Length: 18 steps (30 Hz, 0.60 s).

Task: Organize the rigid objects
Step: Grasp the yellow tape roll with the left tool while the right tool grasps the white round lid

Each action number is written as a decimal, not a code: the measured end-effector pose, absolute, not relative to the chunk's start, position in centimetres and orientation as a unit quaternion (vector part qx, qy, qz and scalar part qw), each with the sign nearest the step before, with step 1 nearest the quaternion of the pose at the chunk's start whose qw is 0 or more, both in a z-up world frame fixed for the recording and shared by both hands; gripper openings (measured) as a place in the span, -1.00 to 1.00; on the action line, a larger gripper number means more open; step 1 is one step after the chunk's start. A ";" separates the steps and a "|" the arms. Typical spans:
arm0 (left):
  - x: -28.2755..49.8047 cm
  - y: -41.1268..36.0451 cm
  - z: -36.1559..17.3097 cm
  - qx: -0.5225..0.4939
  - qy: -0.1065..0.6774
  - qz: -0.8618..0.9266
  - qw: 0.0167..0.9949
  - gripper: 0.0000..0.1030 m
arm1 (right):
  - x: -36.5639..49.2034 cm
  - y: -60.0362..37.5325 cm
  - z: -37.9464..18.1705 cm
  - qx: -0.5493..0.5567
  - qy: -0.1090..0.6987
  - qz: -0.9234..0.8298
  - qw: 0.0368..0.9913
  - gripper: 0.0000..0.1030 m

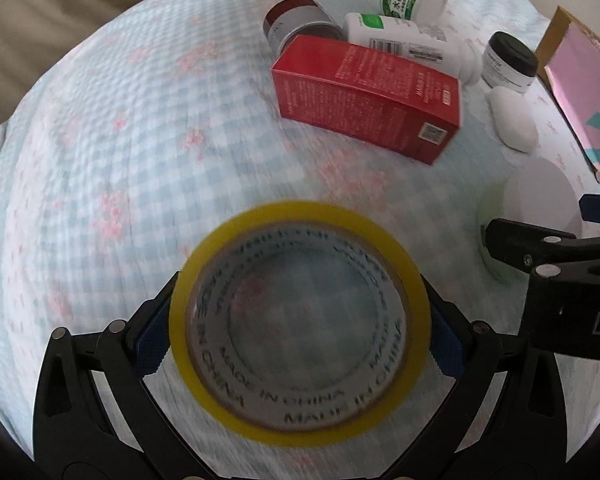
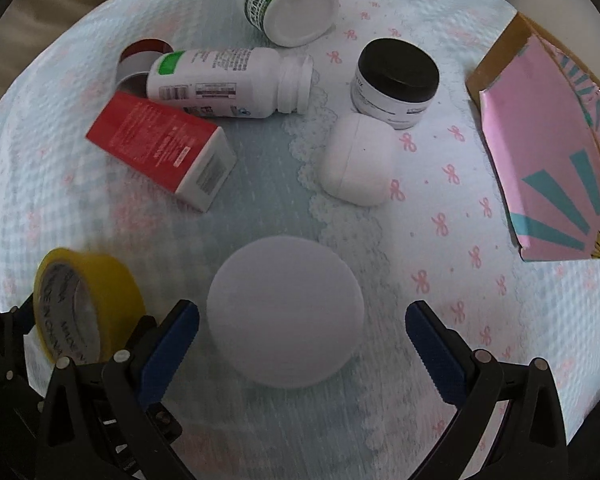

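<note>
Left gripper (image 1: 300, 332) clamps tape roll (image 1: 300, 320) | right gripper (image 2: 302, 332) straddles white lid (image 2: 286, 316)

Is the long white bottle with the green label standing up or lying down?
Lying down. The white bottle rests on its side on the cloth, capped neck pointing right, between the red box and the green-labelled tub.

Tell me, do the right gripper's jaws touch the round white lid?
Apart. In the right wrist view, bedding shows between the right gripper jaws and the round white lid.

tape roll (image 1: 300, 320) between left hand-held gripper (image 1: 300, 332) fingers | box (image 1: 364, 96) beyond | bottles (image 1: 412, 40) behind box
</note>
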State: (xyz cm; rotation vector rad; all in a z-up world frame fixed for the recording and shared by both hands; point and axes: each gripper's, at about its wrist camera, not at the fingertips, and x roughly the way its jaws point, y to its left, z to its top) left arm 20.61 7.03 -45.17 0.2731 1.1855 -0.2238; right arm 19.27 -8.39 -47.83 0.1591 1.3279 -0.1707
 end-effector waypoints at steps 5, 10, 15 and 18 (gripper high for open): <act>21.1 7.2 -45.1 0.118 0.566 -0.106 0.809 0.87 | 20.3 -8.7 -49.3 0.080 0.637 -0.077 0.763 0.47; 21.4 7.5 -44.9 0.111 0.568 -0.108 0.808 0.87 | 20.7 -8.4 -50.1 0.086 0.644 -0.068 0.757 0.30; 21.6 7.6 -44.5 0.112 0.565 -0.104 0.811 0.86 | 20.4 -8.5 -50.4 0.090 0.642 -0.067 0.758 0.29; 21.4 7.8 -44.0 0.115 0.561 -0.098 0.814 0.87 | 21.0 -7.9 -49.4 0.091 0.643 -0.068 0.758 0.29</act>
